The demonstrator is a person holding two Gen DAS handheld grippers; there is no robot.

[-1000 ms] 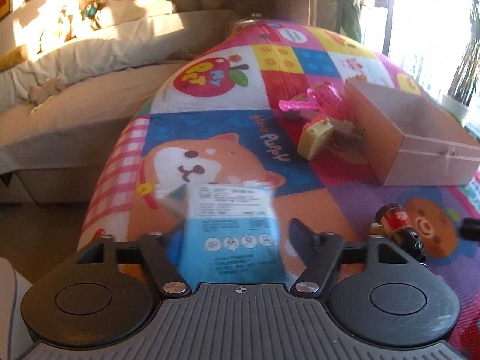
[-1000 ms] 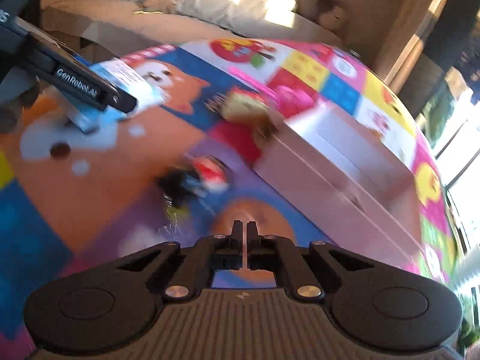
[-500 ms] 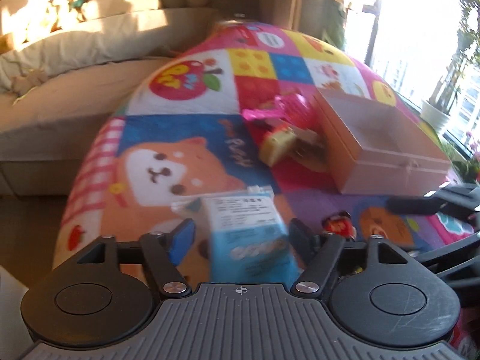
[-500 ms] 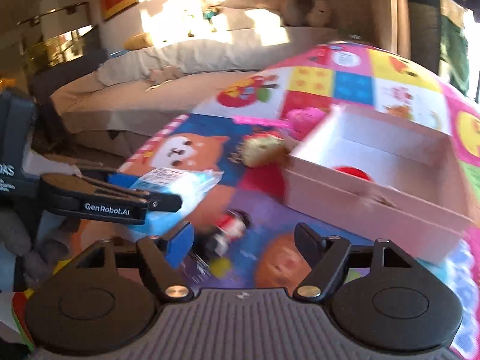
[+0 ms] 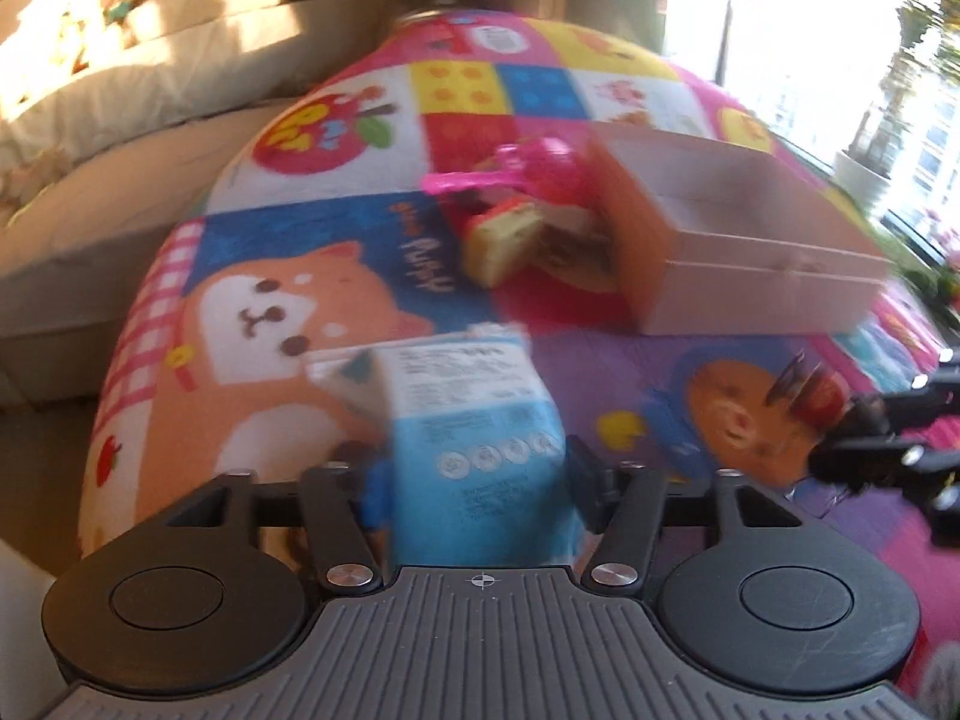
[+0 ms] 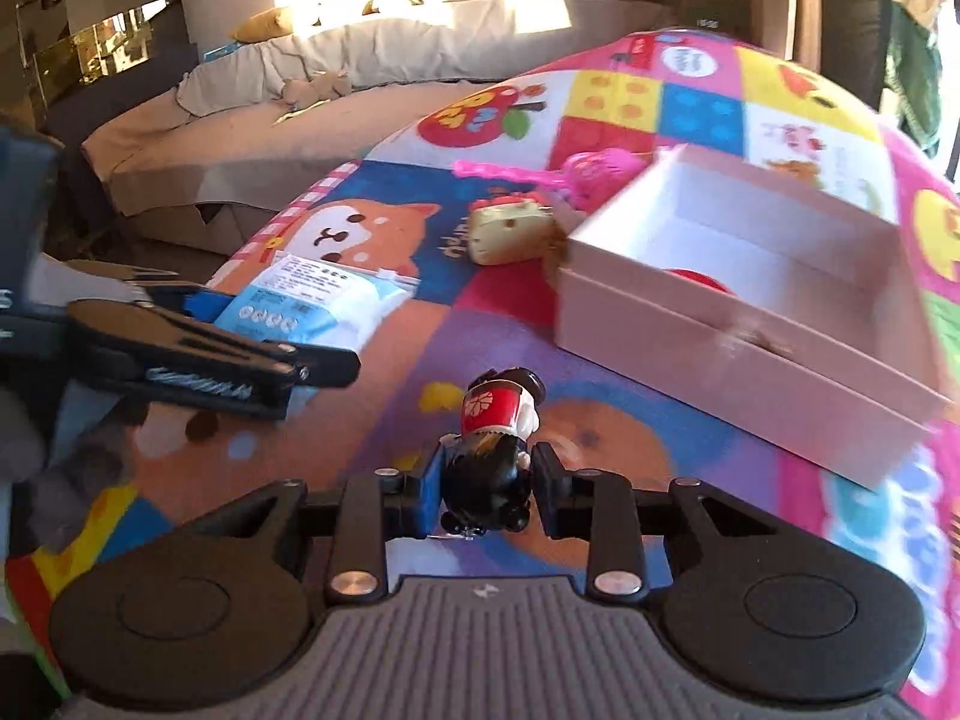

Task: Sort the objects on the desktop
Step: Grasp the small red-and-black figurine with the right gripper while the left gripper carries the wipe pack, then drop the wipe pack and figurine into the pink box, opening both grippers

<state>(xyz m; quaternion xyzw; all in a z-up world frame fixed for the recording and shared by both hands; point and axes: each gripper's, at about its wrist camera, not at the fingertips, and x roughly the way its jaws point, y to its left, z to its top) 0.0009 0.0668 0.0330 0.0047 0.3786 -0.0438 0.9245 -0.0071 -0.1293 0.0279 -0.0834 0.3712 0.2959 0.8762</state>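
Note:
A blue and white tissue pack (image 5: 474,420) lies between the fingers of my left gripper (image 5: 477,474), whose jaws are closing; the pads press its sides. In the right wrist view the same pack (image 6: 318,300) sticks out past the left gripper's fingers (image 6: 210,360). My right gripper (image 6: 487,480) is closing on a small red and black figurine (image 6: 501,414), and its pads touch the toy's dark body. That figurine (image 5: 810,396) also shows at the right of the left wrist view. An open pink box (image 6: 720,354) stands to the right.
A toy cake slice (image 6: 507,234) and a pink plastic toy (image 6: 588,174) lie beside the box's left end. Something red (image 6: 696,279) lies inside the box. Everything rests on a colourful cartoon mat (image 5: 288,312). A beige bed (image 6: 336,120) is behind.
My left jaws widened around the tissue pack and then closed on it again. My right gripper, shut and empty a second ago, opened and now closes around the figurine.

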